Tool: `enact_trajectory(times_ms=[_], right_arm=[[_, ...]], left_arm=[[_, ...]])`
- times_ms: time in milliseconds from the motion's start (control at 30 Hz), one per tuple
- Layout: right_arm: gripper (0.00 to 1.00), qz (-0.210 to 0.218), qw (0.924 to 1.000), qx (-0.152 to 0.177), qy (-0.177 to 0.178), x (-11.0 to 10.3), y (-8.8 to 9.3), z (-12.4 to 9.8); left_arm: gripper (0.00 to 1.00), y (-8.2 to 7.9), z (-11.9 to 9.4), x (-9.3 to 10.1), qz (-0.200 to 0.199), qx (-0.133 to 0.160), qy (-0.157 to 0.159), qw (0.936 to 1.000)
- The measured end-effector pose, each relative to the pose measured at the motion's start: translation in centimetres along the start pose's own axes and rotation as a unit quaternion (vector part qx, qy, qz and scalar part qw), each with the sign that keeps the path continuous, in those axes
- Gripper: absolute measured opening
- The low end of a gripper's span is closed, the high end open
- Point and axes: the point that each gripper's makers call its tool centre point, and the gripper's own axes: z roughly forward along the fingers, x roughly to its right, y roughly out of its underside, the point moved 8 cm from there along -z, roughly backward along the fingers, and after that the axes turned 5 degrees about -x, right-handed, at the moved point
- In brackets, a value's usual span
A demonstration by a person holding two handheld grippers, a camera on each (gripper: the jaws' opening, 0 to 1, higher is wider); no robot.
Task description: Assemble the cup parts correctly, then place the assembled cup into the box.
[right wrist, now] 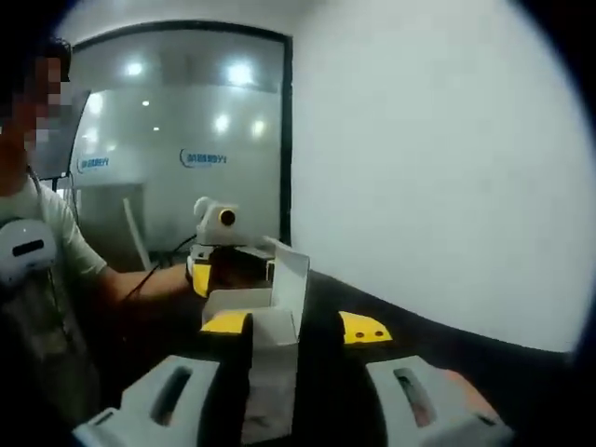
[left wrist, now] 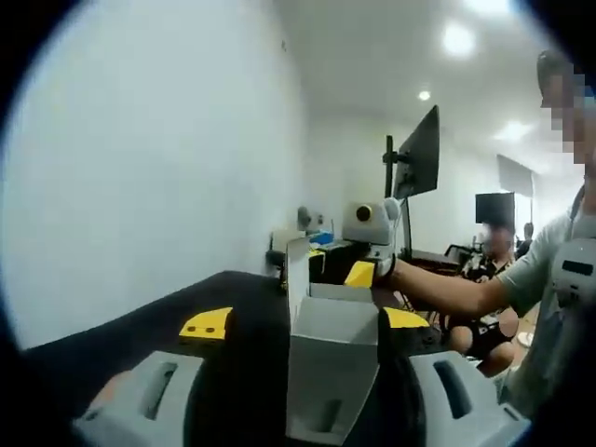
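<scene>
A white cardboard box [left wrist: 331, 358] with one flap standing up sits on the black table [left wrist: 247, 307], right in front of my left gripper [left wrist: 305, 321]. The left gripper's yellow-tipped jaws stand wide apart, open, and the box looks to be just beyond them. Past the box my right gripper [left wrist: 340, 264] faces me, held in a person's hand. In the right gripper view the same box [right wrist: 279, 307] lies just ahead of my right gripper [right wrist: 294, 325], which is open too. My left gripper [right wrist: 228, 265] shows beyond it. What is inside the box is hidden.
A bare white wall [left wrist: 158, 158] runs along the table's far side. A monitor on a stand [left wrist: 419, 154] rises behind the table. A seated person [left wrist: 489, 279] is in the background. A glass partition [right wrist: 177, 149] stands behind the person holding the grippers.
</scene>
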Motion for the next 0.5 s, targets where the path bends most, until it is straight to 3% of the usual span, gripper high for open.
enact_trajectory(times_ms=[167,300,500], right_arm=[[0.33,-0.002,1.0,-0.004,-0.007,0.2,-0.1,0.2],[0.32,-0.006,0.9999,-0.011,-0.006,0.3,-0.1,0.2],[0.32,-0.006,0.9998,-0.018,-0.006,0.5,0.0,0.3]], left_arm=[[0.55,-0.5,-0.3,-0.3,0.003,0.007,0.006,1.0],[0.39,-0.6,-1.0,-1.4,-0.008,0.016,-0.022,0.9996],[0.41,-0.3,-0.2,-1.4,-0.012,0.013,-0.004,0.9998]])
